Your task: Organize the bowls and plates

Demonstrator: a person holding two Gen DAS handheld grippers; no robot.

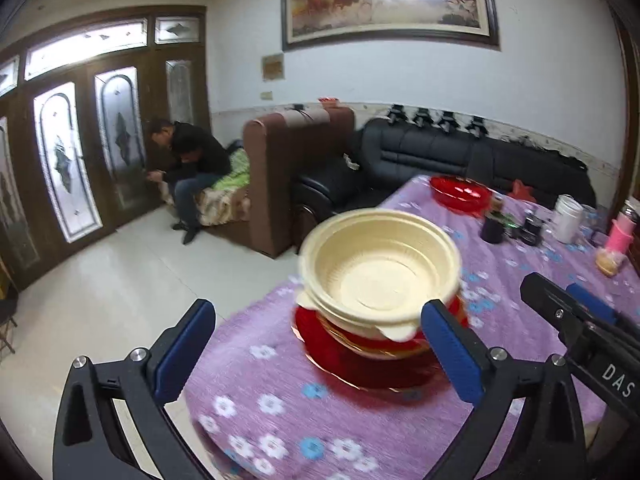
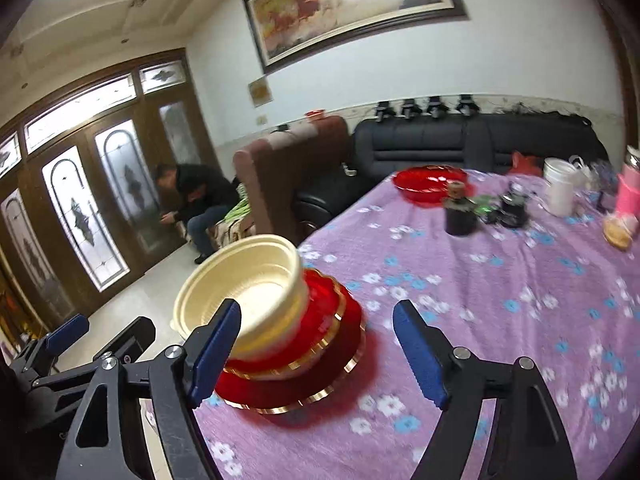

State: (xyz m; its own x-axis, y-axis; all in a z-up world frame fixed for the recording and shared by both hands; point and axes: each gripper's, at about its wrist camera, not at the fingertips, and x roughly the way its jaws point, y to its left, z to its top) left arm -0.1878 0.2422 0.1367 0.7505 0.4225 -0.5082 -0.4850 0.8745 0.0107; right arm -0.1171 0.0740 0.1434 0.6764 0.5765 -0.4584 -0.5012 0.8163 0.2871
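A stack of cream plastic bowls sits on red gold-rimmed plates near the table's left corner. It also shows in the right wrist view, the bowls on the red plates. My left gripper is open and empty, its fingers either side of the stack in front of it. My right gripper is open and empty, just right of the stack; it shows at the right edge of the left wrist view. Another red bowl sits at the table's far end.
The table has a purple flowered cloth. At its far right stand a dark jar, a white tub, a pink cup and small clutter. Sofas and a seated person are beyond the table.
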